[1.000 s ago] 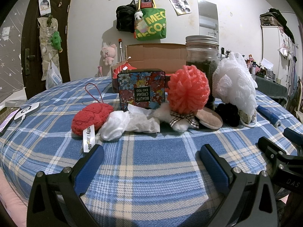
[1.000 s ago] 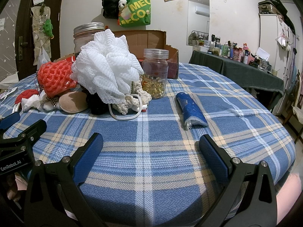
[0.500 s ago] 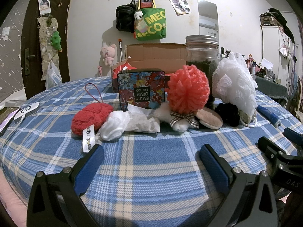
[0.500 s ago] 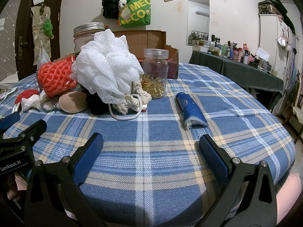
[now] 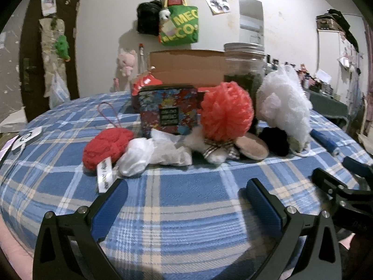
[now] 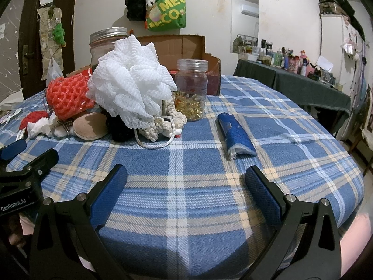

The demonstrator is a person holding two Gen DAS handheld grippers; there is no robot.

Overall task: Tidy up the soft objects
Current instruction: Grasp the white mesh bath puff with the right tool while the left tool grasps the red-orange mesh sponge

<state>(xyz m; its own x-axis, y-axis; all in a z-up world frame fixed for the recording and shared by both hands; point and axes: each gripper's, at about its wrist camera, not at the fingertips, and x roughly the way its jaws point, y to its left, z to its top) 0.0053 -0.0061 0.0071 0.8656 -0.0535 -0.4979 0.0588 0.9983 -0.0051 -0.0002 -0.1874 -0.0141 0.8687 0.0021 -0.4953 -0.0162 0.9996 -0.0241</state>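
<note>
**Soft things heaped on the plaid table, both grippers empty**

The left gripper [image 5: 186,200] and right gripper [image 6: 185,186] hover low over the table [image 6: 186,200], jaws wide apart. The coral pouf [image 5: 227,110], white pouf [image 6: 131,81] and red knit ball [image 5: 106,147] lie clustered ahead; a rolled blue cloth [image 6: 235,137] lies apart.

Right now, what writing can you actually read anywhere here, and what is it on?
"MEC" over "ECO": green bag on the wall, partly covered.
"GenRobot.AI": left gripper's body.
Tin label: blurred.
Tag on the red sponge: blurred.
Wall pictures: too small.
</note>
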